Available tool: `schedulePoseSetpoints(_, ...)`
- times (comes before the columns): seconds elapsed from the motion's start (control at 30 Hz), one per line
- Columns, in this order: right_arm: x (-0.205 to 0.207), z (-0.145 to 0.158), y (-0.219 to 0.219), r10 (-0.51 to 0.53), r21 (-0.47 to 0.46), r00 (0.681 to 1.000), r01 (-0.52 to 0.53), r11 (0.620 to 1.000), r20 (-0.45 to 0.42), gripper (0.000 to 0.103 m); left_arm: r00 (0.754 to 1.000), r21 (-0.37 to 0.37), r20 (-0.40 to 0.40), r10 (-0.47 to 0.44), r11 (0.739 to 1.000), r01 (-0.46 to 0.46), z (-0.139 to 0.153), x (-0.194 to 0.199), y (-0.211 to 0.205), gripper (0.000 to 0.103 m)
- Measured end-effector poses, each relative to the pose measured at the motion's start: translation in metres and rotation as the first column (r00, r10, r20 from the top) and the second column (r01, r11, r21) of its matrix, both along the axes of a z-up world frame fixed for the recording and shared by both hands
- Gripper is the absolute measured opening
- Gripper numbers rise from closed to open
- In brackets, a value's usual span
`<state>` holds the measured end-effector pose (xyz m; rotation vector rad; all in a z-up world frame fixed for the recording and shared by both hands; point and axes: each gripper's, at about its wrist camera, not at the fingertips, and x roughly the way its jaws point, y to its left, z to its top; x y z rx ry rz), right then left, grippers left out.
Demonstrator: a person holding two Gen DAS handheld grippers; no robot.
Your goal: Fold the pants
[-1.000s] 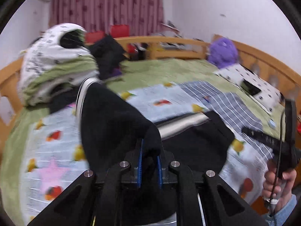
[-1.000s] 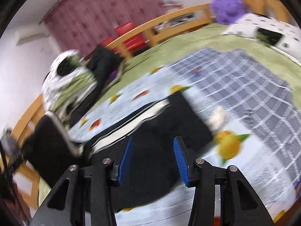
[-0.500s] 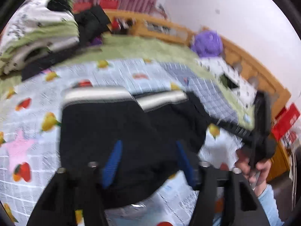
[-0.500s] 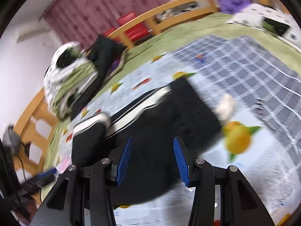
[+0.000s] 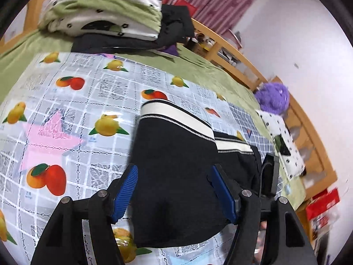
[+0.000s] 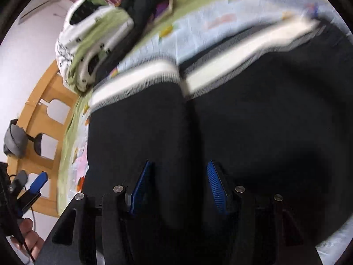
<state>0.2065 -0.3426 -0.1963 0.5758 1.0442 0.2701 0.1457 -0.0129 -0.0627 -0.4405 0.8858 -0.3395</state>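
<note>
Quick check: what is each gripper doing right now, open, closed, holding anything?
Left gripper: open, just released, over the pants, holding nothing.
Right gripper: open above the pants, holding nothing.

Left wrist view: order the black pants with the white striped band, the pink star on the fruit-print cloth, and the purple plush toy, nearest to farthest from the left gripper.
1. Black pants with the white striped band: under the left gripper, between its open jaws.
2. Pink star: on the cloth, off to the left.
3. Purple plush toy: far right, by the wooden bed rail.
</note>
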Motion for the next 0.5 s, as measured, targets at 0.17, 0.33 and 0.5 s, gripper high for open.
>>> schedulePoseSetpoints(0.17,-0.002,0.059,-0.003,0.073,-0.021,0.983,-0.070,0.997,0.170,0.009,1.000,-0.026,-0.016,-0.009,1.000,0.009,-0.003,0.003,0.005,0.066)
schedulePoseSetpoints(0.33,-0.020,0.117,-0.030,0.088,-0.230,0.950,-0.018,0.973,0.299,0.009,0.999,-0.004,-0.015,-0.038,0.999,0.038,-0.004,0.001,-0.001,0.066)
schedulePoseSetpoints(0.5,-0.023,0.123,-0.097,-0.025,-0.318,0.953,0.126,0.940,0.302,0.009,0.997,0.050,-0.019,-0.074,0.996,0.075,-0.008,-0.002,-0.019,0.066)
